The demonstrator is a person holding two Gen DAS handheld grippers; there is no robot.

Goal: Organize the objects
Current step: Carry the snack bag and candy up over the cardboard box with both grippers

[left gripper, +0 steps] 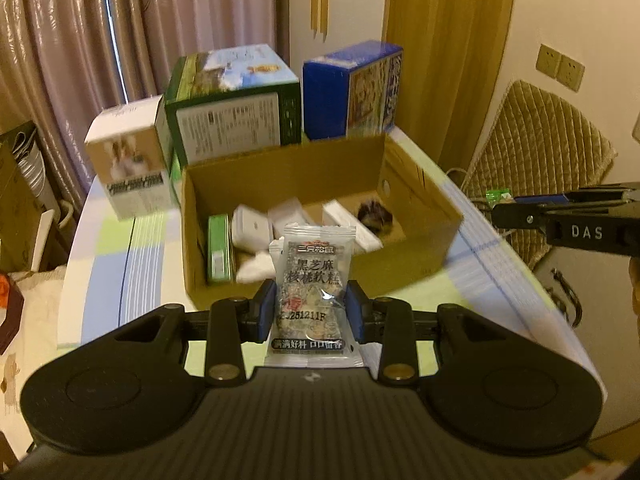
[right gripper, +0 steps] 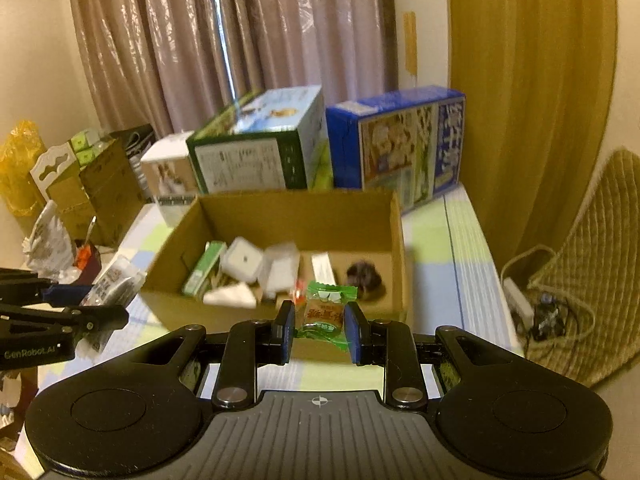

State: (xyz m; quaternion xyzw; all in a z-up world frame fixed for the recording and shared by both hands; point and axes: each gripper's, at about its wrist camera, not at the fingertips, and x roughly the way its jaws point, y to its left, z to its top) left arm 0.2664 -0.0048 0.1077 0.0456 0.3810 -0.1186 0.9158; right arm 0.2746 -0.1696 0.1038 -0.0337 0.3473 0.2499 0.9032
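Observation:
My left gripper (left gripper: 312, 312) is shut on a clear snack packet (left gripper: 314, 280) with dark printed characters, held upright just in front of the open cardboard box (left gripper: 420, 248). My right gripper (right gripper: 319, 330) is shut on a small green-edged snack packet (right gripper: 325, 312), held near the box's (right gripper: 176, 304) front wall. Inside the box lie a green flat pack (left gripper: 218, 252), white packets (left gripper: 252, 228) and a dark round item (left gripper: 374, 216). The right gripper (left gripper: 560, 216) shows at the right edge of the left wrist view; the left gripper (right gripper: 68, 312) shows at the left edge of the right wrist view.
Behind the cardboard box stand a white carton (left gripper: 128, 160), a green carton (left gripper: 232, 100) and a blue carton (left gripper: 352, 92). The checked tablecloth (left gripper: 120, 248) covers the table. A quilted chair (left gripper: 540, 152) stands right; clutter and boxes (right gripper: 80, 188) lie left.

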